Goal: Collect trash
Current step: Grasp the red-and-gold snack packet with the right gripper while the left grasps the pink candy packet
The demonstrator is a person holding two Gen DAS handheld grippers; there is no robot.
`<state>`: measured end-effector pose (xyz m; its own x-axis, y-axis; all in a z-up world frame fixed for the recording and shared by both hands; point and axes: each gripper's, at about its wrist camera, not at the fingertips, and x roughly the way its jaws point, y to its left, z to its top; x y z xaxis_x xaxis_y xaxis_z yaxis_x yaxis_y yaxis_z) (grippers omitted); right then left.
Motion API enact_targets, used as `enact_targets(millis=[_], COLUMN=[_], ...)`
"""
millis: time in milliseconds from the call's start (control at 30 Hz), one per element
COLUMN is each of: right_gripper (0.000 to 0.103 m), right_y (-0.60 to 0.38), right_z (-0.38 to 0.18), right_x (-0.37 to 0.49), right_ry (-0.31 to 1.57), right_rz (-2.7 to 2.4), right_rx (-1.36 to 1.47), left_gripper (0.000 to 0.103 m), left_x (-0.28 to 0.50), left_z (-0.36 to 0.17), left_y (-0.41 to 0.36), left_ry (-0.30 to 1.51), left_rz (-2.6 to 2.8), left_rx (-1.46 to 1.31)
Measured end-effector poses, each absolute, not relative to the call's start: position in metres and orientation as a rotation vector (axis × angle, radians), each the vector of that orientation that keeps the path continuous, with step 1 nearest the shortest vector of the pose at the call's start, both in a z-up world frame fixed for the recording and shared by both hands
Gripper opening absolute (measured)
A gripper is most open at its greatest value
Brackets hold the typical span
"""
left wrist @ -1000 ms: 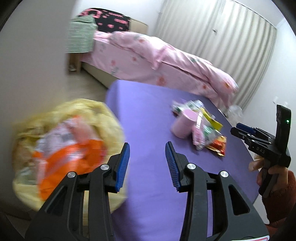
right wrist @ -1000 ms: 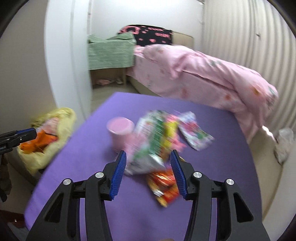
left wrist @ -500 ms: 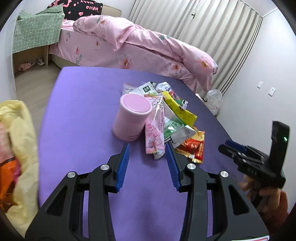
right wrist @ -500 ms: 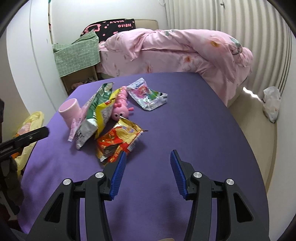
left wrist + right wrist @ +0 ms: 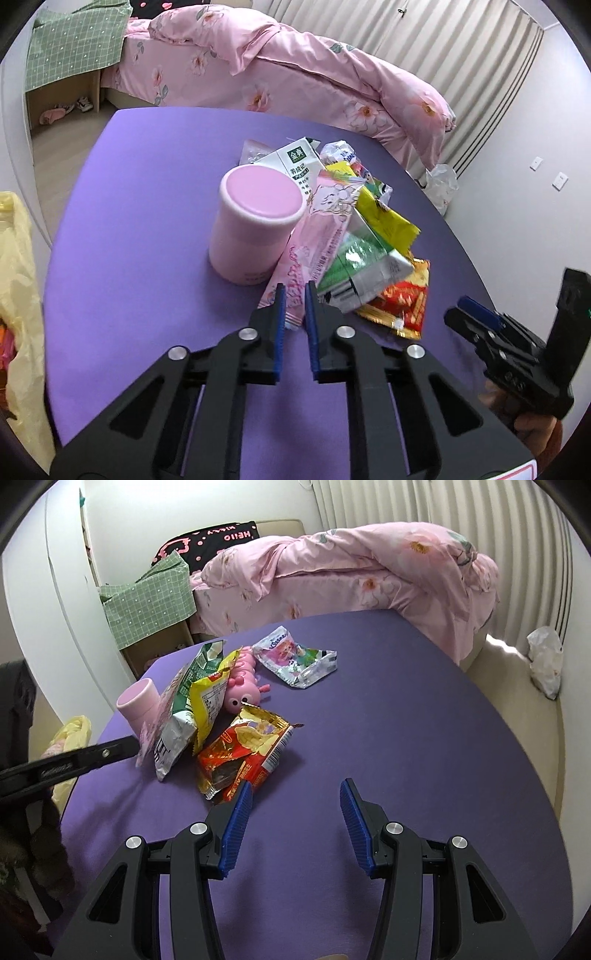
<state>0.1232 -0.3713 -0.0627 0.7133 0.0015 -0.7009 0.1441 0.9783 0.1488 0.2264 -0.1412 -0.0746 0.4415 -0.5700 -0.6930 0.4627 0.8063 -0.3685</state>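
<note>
A heap of snack wrappers lies on the purple table (image 5: 140, 206). My left gripper (image 5: 294, 295) has its jaws nearly closed around the near end of a long pink wrapper (image 5: 317, 243) that leans on a pink cup (image 5: 255, 225). Beside it lie a green-white carton (image 5: 362, 269), a yellow wrapper (image 5: 384, 218) and a red-gold packet (image 5: 402, 299). My right gripper (image 5: 295, 786) is open and empty above the table, its left finger just short of the red-gold packet (image 5: 247, 749). A pink toy (image 5: 243, 686) and a cartoon wrapper (image 5: 295, 657) lie further back.
A yellow trash bag (image 5: 18, 295) with rubbish in it hangs off the table's left edge. A bed with a pink quilt (image 5: 295, 70) stands behind the table. A white plastic bag (image 5: 546, 661) lies on the floor by the curtain.
My left gripper swung from the yellow bag to the heap, moved in and narrowed its jaws around the pink wrapper's end. My right gripper stayed open and drew slightly nearer the red-gold packet.
</note>
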Motion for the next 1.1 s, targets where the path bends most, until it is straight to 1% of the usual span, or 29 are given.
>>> enact_targets(millis=[300, 567, 800, 867, 933, 1000, 1100], right_gripper=[0.047, 0.047, 0.047, 0.047, 0.047, 0.047, 0.047], right_y=[-0.355, -0.349, -0.349, -0.353, -0.359, -0.364, -0.376], right_z=[-0.054, -0.064, -0.074, -0.074, -0.073, -0.072, -0.068], right_x=[0.148, 0.182, 0.178, 0.174, 0.168, 0.163, 0.149], right_ry=[0.768, 0.827, 0.859, 0.864, 0.863, 0.864, 0.855], right_rz=[-0.015, -0.026, -0.018, -0.022, -0.04, -0.052, -0.063], right_rx=[0.189, 0.159, 0.128, 0.117, 0.098, 0.097, 0.13], left_gripper=[0.007, 0.008, 0.015, 0.018, 0.029, 0.032, 0.033], left_x=[0.203, 0.196, 0.197, 0.198, 0.199, 0.203, 0.214], left_z=[-0.065, -0.06, -0.061, -0.061, -0.061, -0.062, -0.067], left_y=[-0.113, -0.103, -0.109, -0.111, -0.112, -0.116, -0.125], left_ry=[0.896, 0.88, 0.882, 0.876, 0.855, 0.829, 0.828], left_rz=[-0.636, -0.647, -0.655, -0.665, -0.704, -0.737, -0.739], left_rx=[-0.123, -0.109, -0.104, -0.099, -0.1, -0.079, -0.039])
